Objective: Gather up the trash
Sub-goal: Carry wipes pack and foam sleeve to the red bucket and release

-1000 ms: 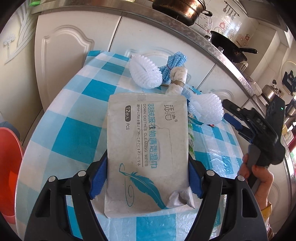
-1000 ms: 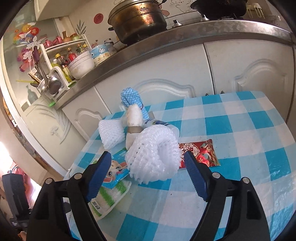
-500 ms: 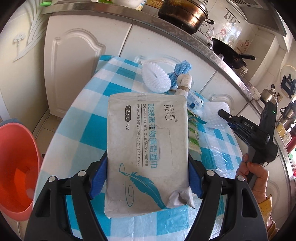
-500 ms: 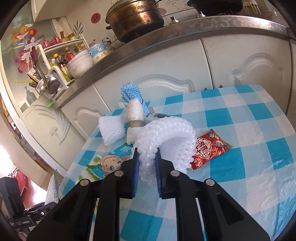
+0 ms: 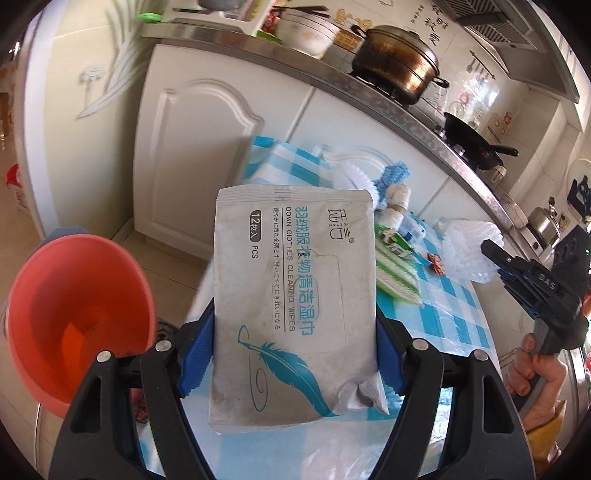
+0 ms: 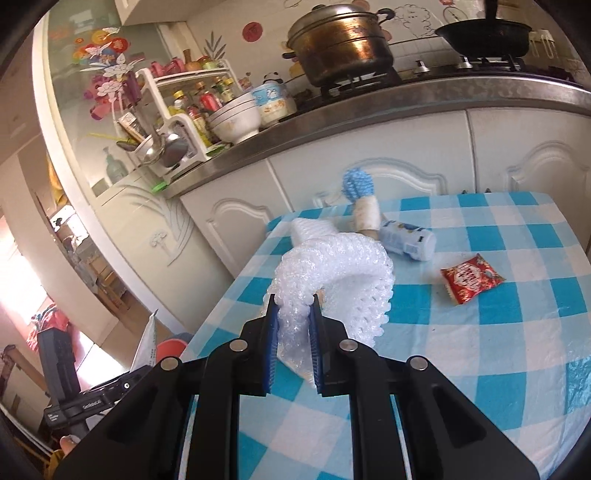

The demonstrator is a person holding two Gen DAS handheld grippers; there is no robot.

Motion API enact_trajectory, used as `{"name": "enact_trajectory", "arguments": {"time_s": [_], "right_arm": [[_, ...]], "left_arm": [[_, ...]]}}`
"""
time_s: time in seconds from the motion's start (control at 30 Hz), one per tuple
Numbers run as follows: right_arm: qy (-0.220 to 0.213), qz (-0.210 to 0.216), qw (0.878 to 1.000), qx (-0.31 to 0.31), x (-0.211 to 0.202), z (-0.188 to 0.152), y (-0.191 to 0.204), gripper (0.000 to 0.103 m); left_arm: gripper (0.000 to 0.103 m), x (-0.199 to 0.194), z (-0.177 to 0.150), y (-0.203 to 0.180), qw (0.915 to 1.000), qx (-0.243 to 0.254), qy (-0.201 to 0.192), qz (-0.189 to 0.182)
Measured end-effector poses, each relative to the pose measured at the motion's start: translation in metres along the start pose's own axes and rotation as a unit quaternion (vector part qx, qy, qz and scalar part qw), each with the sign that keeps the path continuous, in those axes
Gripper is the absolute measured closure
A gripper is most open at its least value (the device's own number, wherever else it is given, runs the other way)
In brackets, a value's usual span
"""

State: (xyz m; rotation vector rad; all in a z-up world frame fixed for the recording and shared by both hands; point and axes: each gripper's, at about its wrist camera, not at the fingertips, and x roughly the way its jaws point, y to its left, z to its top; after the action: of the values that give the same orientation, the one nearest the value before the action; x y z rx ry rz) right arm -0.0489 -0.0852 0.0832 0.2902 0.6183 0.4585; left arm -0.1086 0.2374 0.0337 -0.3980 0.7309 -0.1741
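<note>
My left gripper [image 5: 293, 325] is shut on a grey wipes packet [image 5: 295, 288], gripped by its two sides and held off the table's left edge, beside an orange bucket [image 5: 74, 317] on the floor. My right gripper [image 6: 293, 306] is shut on a white foam net [image 6: 332, 273], lifted above the checked tablecloth [image 6: 480, 369]. The left wrist view shows that net [image 5: 469, 254] at the right, in the right gripper [image 5: 495, 254]. On the cloth lie a red snack wrapper [image 6: 471, 278], a small bottle [image 6: 406, 240], a second foam net [image 6: 308, 229] and a white and blue roll [image 6: 364, 206].
A green and white packet [image 5: 395, 273] lies on the table behind the wipes. White cupboards [image 5: 207, 155] and a counter with a large pot [image 6: 343, 44] and a pan [image 6: 484, 33] stand behind the table. The bucket [image 6: 171, 347] shows below the table's left edge.
My left gripper carried the wipes packet leftward off the table toward the orange bucket. My right gripper went from open around the foam net to shut on it and lifted it.
</note>
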Motion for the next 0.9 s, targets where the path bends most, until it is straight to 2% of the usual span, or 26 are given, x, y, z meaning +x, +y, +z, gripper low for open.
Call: {"name": "enact_trajectory", "arguments": {"time_s": [0.17,0.33,0.47,0.63,0.9], "right_arm": [[0.037,0.044,0.998,-0.041,0.016,-0.014,0.058,0.087],[0.076,0.082,0.989,-0.095,0.040,-0.031,0.120,0.087],[0.108,0.113,0.979,-0.133,0.066,-0.043,0.165,0.086],[0.146,0.142,0.964,-0.171,0.102,-0.056,0.213,0.086],[0.197,0.156,0.940,-0.231,0.163,-0.086,0.264,0.086]], "left_arm": [[0.029,-0.019,-0.003,0.035,0.9990,-0.021,-0.016,0.036],[0.029,-0.033,-0.009,0.078,0.9948,-0.055,-0.024,0.083],[0.029,-0.041,-0.015,0.115,0.9897,-0.088,-0.019,0.112],[0.028,-0.040,-0.021,0.149,0.9837,-0.105,-0.012,0.145],[0.027,-0.021,-0.028,0.183,0.9759,-0.128,0.006,0.176]]}}
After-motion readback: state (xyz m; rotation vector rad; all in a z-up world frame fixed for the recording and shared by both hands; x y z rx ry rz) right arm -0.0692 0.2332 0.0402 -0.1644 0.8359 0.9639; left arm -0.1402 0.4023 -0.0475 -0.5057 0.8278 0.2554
